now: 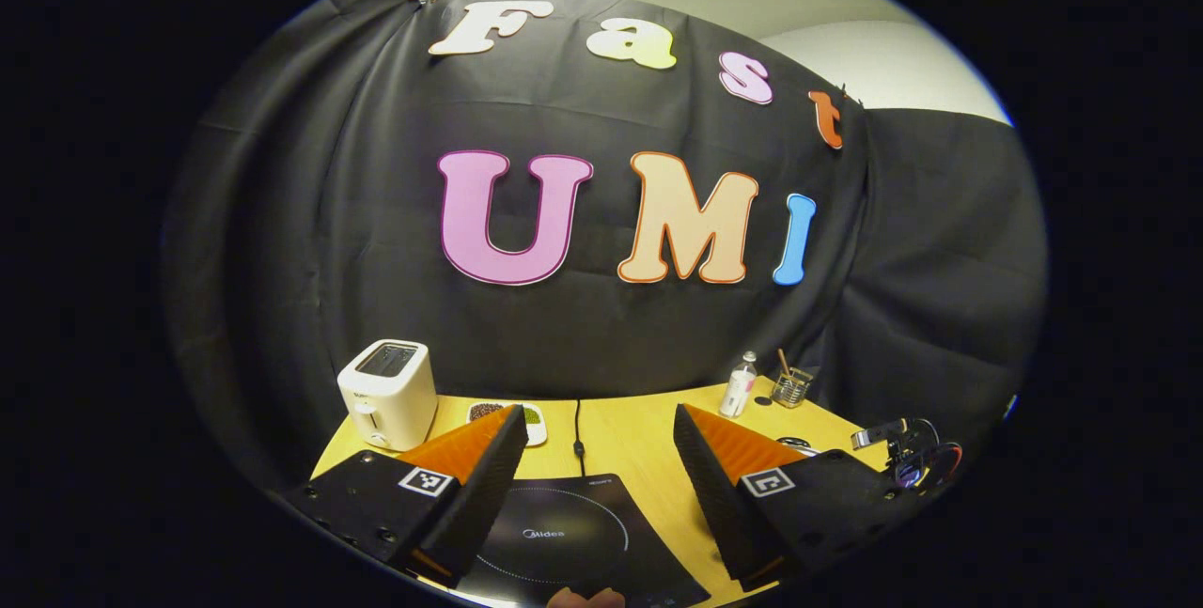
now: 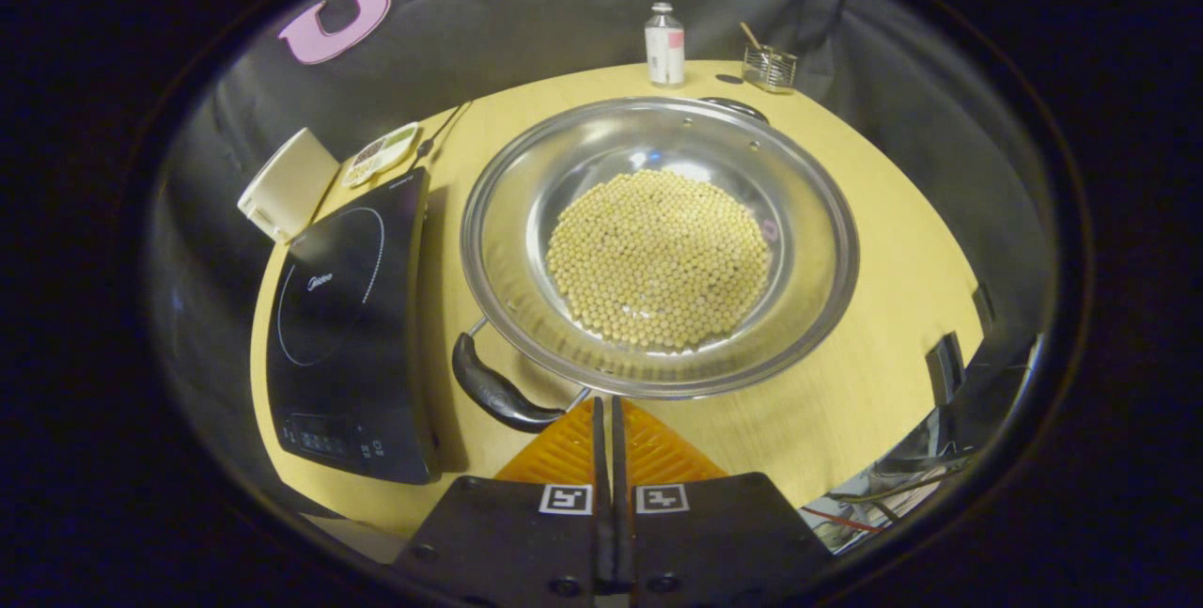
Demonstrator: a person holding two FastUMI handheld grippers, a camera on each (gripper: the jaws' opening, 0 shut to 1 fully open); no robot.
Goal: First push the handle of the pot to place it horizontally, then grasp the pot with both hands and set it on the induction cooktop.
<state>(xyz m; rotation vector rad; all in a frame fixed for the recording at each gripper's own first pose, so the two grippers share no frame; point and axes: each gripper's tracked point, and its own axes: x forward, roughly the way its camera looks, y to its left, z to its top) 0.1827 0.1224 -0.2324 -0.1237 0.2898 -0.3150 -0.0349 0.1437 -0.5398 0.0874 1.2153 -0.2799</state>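
In the right gripper view a steel pot full of pale beans sits on the wooden table. Its near black handle points to the lower left; the far handle peeks over the back rim. My right gripper is shut with nothing between its fingers, its tips just right of the near handle at the pot's front rim. The black induction cooktop lies left of the pot. In the left gripper view my left gripper stands open above the cooktop, holding nothing.
A white toaster and a small dish of beans stand at the back left. A bottle and a glass holder are at the back of the table. The cooktop's cord runs toward the wall.
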